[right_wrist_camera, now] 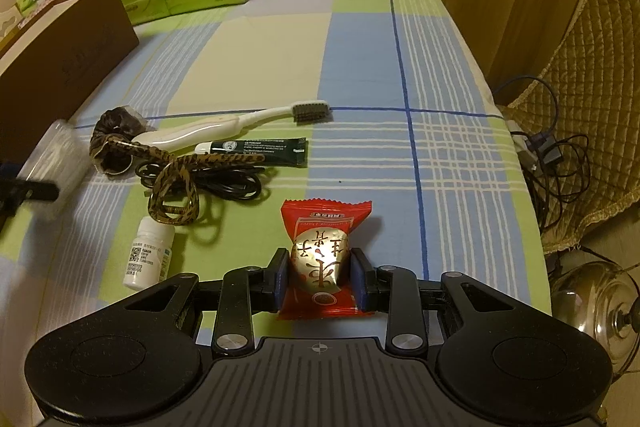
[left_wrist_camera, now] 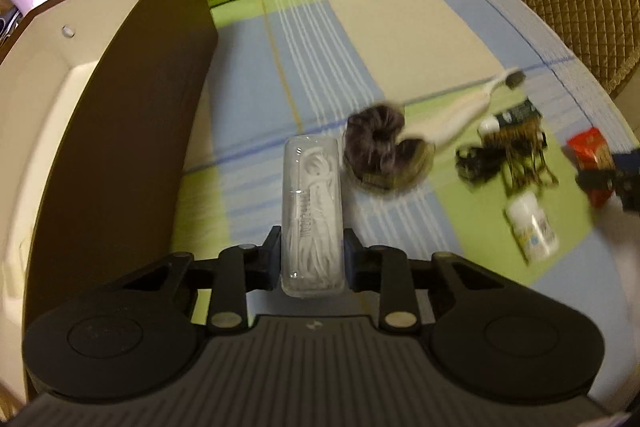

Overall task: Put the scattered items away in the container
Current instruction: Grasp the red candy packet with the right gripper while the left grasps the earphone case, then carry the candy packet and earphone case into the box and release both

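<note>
My left gripper clamps the clear case beside the box, my right gripper clamps the red snack; next I must carry both over the box wall.

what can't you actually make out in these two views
- Inside of the brown box: left wrist view shows only part of its pale lining; the near wall and frame edge hide the rest.
- Red snack packet and right gripper: motion-blurred and cut by the left wrist view's right edge.
- Clear plastic case: blurred at the right wrist view's left edge.
- White pill bottle label: print too small to read.
</note>
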`<state>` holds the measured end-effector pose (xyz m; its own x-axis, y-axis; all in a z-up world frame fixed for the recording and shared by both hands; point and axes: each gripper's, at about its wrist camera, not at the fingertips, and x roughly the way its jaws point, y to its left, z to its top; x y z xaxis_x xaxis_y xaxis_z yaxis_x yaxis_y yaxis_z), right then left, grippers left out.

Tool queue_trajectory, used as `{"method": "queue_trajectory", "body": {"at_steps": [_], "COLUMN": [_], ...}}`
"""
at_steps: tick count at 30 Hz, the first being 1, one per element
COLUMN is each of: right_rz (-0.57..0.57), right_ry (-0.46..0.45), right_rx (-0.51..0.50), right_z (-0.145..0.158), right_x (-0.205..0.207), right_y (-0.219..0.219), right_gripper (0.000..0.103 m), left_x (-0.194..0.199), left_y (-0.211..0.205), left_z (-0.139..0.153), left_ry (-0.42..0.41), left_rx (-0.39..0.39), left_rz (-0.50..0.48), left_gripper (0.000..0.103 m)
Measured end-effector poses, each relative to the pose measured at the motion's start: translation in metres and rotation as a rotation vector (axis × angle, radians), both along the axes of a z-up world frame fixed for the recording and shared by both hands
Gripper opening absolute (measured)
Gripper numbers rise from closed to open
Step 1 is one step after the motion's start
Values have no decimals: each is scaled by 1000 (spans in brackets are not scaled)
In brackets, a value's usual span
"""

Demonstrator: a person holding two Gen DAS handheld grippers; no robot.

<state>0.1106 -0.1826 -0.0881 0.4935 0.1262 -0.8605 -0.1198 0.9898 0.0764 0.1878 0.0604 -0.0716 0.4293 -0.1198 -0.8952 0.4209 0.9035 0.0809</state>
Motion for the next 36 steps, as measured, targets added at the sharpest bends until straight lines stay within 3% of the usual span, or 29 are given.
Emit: {"method": "queue_trajectory", "body": {"at_steps": [7, 10, 11, 13, 15, 17, 18, 19, 21, 25, 28, 36], "right_rz": [27, 39, 42, 24, 34, 46, 51, 61, 68, 34, -12, -49], "right_ry": [3, 1, 5, -17, -32, -28, -21, -11, -13, 19, 50, -9], "right_rx": [9, 10, 15, 11, 8, -8, -18, -30, -75, -64, -2, 92], "right_z": [0, -1, 0, 2, 3, 1, 0, -2, -1, 1, 7, 60], "right_x": [-5, -4, -3, -2, 0, 3, 4, 4, 1, -14, -25, -57], "right_y": [1, 1, 1, 0, 0, 3, 4, 6, 9, 9, 8, 55], "right_gripper": [34, 37, 54, 76, 76, 72, 61, 42, 32, 30, 30, 30], "left_x": [-48, -49, -47, -41, -36, -33, -33, -34, -39, -58, -73, -91], "left_y": [17, 14, 11, 5, 0, -4, -5, -6, -6, -7, -1, 27], "left_z": [4, 4, 5, 5, 4, 1, 0, 0, 1, 1, 8, 56], "left_ry": [66, 50, 37, 20, 7, 4, 2, 1, 7, 14, 12, -64], "left_rx": [-4, -9, -7, -3, 7, 25, 34, 34, 21, 21, -3, -75], "left_rz": [20, 15, 9, 5, 0, 4, 7, 9, 17, 30, 51, -24], "left_gripper": [27, 39, 42, 44, 41, 29, 25, 25, 25, 25, 25, 25]}}
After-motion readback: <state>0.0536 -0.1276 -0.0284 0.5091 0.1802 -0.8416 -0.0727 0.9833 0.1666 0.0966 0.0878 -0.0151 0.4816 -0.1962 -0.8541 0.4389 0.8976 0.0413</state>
